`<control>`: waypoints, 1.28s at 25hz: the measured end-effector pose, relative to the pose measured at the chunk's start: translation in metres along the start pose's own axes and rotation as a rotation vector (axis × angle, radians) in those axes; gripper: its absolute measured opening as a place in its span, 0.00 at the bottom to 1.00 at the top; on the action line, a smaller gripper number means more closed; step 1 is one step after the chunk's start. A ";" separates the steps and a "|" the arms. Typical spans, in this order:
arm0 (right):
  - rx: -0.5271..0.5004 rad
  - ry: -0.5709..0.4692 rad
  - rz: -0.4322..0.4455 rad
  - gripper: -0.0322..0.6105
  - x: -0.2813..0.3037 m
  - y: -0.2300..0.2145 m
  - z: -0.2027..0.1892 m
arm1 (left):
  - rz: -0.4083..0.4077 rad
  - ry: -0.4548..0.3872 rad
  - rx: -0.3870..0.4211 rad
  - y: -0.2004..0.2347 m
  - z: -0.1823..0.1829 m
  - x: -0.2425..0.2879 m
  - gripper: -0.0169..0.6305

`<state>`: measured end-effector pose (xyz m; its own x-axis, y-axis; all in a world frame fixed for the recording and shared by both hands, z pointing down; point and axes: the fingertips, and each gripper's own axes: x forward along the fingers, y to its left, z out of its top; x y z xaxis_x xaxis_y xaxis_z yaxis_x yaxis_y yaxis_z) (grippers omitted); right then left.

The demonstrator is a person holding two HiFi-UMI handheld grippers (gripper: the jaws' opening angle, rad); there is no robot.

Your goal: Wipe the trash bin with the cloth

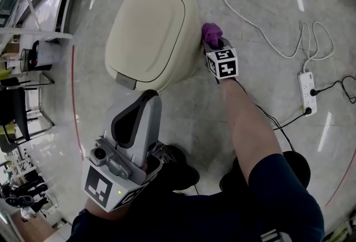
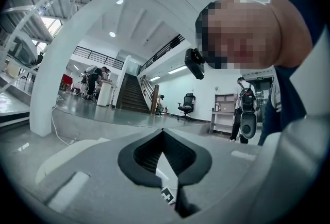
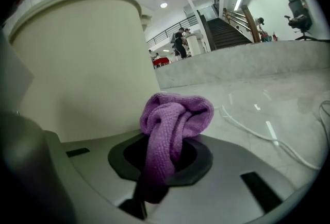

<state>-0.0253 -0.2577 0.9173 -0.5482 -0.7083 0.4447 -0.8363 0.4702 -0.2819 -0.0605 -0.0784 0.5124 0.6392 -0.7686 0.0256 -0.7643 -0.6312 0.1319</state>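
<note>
A cream trash bin (image 1: 153, 29) with a closed lid stands on the grey floor. My right gripper (image 1: 211, 40) is shut on a bunched purple cloth (image 1: 211, 31) and holds it against the bin's right side wall. The right gripper view shows the cloth (image 3: 175, 115) bulging out of the jaws, with the bin wall (image 3: 82, 63) just beyond it on the left. My left gripper (image 1: 149, 95) hangs close to my body, below the bin and apart from it. In its own view the left gripper (image 2: 163, 131) is shut on nothing and tilted up at the hall.
A white power strip (image 1: 306, 92) lies on the floor at the right, with a white cable (image 1: 245, 15) running past the bin and black leads beside it. Racks and equipment (image 1: 22, 68) line the left edge. My shoes (image 1: 178, 171) stand below the bin.
</note>
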 end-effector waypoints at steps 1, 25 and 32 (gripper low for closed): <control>0.010 0.020 -0.001 0.16 0.004 -0.002 -0.010 | 0.007 0.006 0.000 0.002 -0.002 -0.003 0.02; -0.005 -0.243 0.082 0.16 -0.129 0.066 0.129 | -0.113 -0.093 -0.030 0.008 0.001 0.006 0.02; -0.041 -0.228 0.095 0.16 -0.107 0.076 0.109 | -0.094 -0.088 -0.027 0.010 -0.004 0.007 0.02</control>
<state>-0.0316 -0.2036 0.7553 -0.6164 -0.7580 0.2135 -0.7822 0.5582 -0.2765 -0.0631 -0.0896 0.5177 0.6968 -0.7134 -0.0751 -0.6983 -0.6985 0.1564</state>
